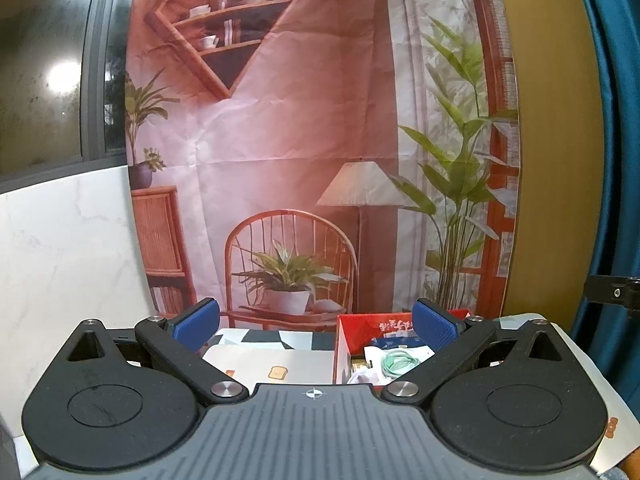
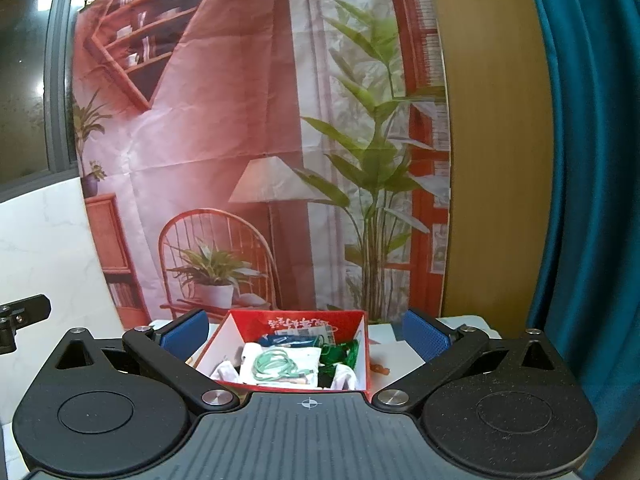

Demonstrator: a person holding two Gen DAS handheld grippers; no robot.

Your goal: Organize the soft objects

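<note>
A red cardboard box [image 2: 352, 320] sits on the table straight ahead in the right wrist view, filled with soft items: a pale green coiled cord [image 2: 276, 364], white cloth [image 2: 308, 358] and shiny green material [image 2: 344, 354]. My right gripper [image 2: 304, 334] is open above and in front of it, holding nothing. In the left wrist view the same box [image 1: 342, 344] lies ahead to the right, partly behind the right finger. My left gripper [image 1: 316, 326] is open and empty. A white cloth with small toast prints [image 1: 276, 364] lies flat left of the box.
A printed backdrop [image 1: 304, 140] of a room hangs right behind the table. A white marble-look panel [image 1: 64, 260] stands at left, a blue curtain [image 2: 592, 200] at right. The tabletop has a black, grey and white geometric pattern [image 1: 272, 338].
</note>
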